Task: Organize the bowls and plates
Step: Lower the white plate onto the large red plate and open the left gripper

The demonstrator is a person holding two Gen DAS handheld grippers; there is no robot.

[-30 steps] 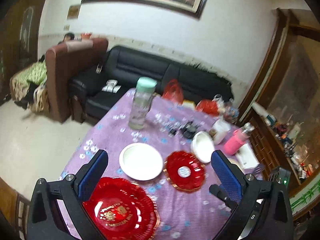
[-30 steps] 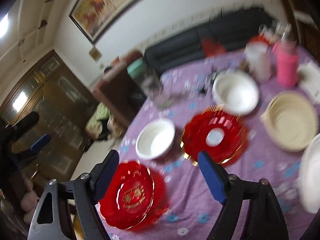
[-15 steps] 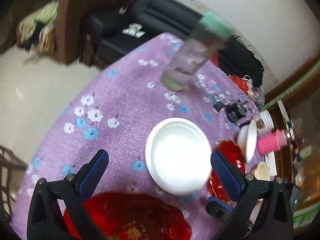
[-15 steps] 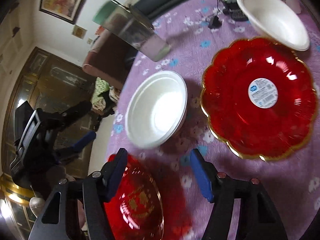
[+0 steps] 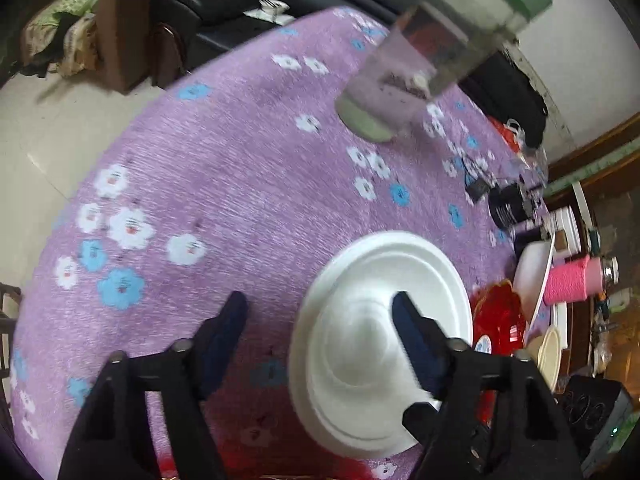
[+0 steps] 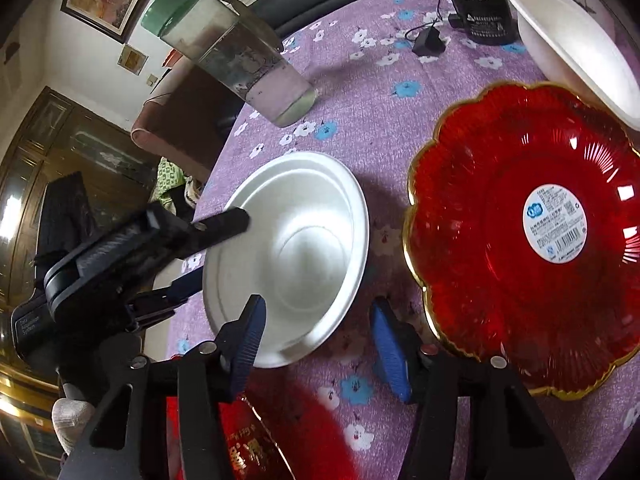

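Observation:
A white foam bowl (image 5: 372,312) (image 6: 296,240) sits on the purple flowered tablecloth (image 5: 208,140). My left gripper (image 5: 320,320) (image 6: 208,252) straddles the bowl's left rim, one finger inside and one outside, its jaws closing without pressing on it. My right gripper (image 6: 318,320) hangs over the bowl's near rim, jaws closing too, pads clear of it. A red scalloped plate (image 6: 520,232) (image 5: 496,320) with a gold edge and a white sticker lies to the right. A second red plate (image 6: 248,440) (image 5: 280,468) lies at the table's near edge. Another white bowl (image 6: 576,40) (image 5: 532,276) rests beyond the sticker plate.
A tall clear jar with a green lid (image 5: 420,60) (image 6: 240,60) stands behind the bowl. A black device with a cable (image 6: 484,20), a pink bottle (image 5: 572,280) and a cream bowl (image 5: 548,356) crowd the far right. The table drops off at the left, with the floor and a sofa beyond.
Both grippers have come down and forward onto the near white bowl. Their jaws have narrowed, and the bowl's rim now sits between each pair of fingers.

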